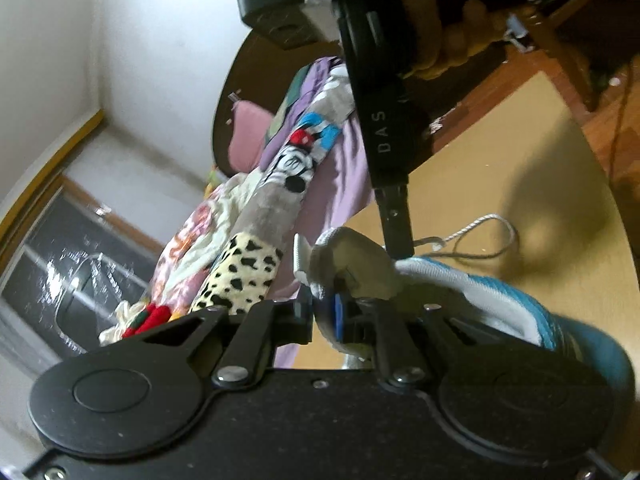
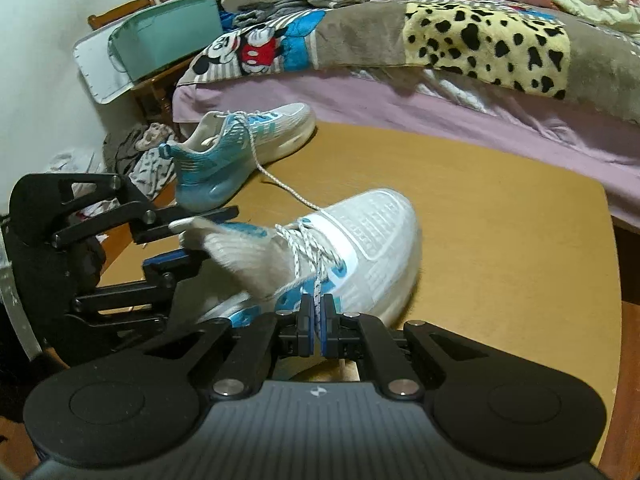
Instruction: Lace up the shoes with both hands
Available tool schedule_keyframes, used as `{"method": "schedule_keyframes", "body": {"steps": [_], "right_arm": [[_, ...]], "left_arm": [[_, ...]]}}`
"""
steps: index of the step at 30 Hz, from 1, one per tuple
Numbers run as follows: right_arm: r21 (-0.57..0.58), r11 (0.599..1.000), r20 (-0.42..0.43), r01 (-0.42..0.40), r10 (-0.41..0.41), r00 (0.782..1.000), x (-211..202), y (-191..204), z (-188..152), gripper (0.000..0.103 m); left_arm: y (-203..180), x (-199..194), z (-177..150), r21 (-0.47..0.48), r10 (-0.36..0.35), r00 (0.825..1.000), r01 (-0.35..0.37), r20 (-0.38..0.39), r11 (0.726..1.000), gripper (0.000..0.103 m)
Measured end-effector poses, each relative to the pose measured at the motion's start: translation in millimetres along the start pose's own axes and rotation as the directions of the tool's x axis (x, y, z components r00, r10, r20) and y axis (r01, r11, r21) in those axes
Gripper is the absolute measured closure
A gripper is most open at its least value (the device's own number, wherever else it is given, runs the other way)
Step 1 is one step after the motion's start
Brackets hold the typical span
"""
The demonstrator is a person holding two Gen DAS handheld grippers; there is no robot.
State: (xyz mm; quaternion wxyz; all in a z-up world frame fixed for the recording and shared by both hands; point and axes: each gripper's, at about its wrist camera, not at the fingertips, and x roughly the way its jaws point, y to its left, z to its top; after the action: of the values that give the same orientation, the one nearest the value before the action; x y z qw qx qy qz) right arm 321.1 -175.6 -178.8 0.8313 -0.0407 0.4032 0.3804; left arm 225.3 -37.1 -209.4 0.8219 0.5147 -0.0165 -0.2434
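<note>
Gripping, left wrist view: the left gripper (image 1: 336, 316) has its jaws pinching the grey-white knit tongue (image 1: 352, 268) of the white and blue mesh sneaker (image 1: 520, 304), which sits on the light brown wooden tabletop (image 1: 500, 160).
Right gripper, left wrist view: the right gripper (image 1: 400, 244) comes down from above the sneaker, held by a hand (image 1: 436, 12); its tip touches the collar just behind the tongue, and I cannot tell its jaws from here.
Lace loop: a white speckled shoelace (image 1: 480, 236) arcs over the tabletop just beyond the sneaker.
Right wrist view: the right gripper (image 2: 318, 328) has its jaws pressed together on the shoelace (image 2: 316, 256), just below the sneaker (image 2: 372, 240) eyelets.
Left gripper, right wrist view: the left gripper (image 2: 188, 240) clamps the tongue (image 2: 240, 252) from the sneaker's heel side.
Second shoe: a matching white and blue sneaker (image 2: 240, 148) lies beyond the near sneaker, beside the bed with purple sheet (image 2: 400, 108).
</note>
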Motion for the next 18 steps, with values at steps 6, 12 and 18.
{"method": "schedule_keyframes", "body": {"steps": [6,12,18], "right_arm": [[-0.055,0.998,-0.022,-0.031,0.029,0.999,4,4,5,0.098],[-0.113,0.993,-0.063,-0.031,0.024,0.998,9,5,10,0.098],[-0.137,0.990,-0.071,-0.040,0.031,0.997,16,7,19,0.098]], "left_arm": [[0,-1,-10,0.112,-0.052,0.999,0.050,0.010,0.992,0.093],[-2,2,-16,0.161,-0.042,0.999,0.041,0.005,0.986,0.093],[-7,3,-21,0.180,-0.006,1.000,0.005,0.008,0.984,0.093]]}}
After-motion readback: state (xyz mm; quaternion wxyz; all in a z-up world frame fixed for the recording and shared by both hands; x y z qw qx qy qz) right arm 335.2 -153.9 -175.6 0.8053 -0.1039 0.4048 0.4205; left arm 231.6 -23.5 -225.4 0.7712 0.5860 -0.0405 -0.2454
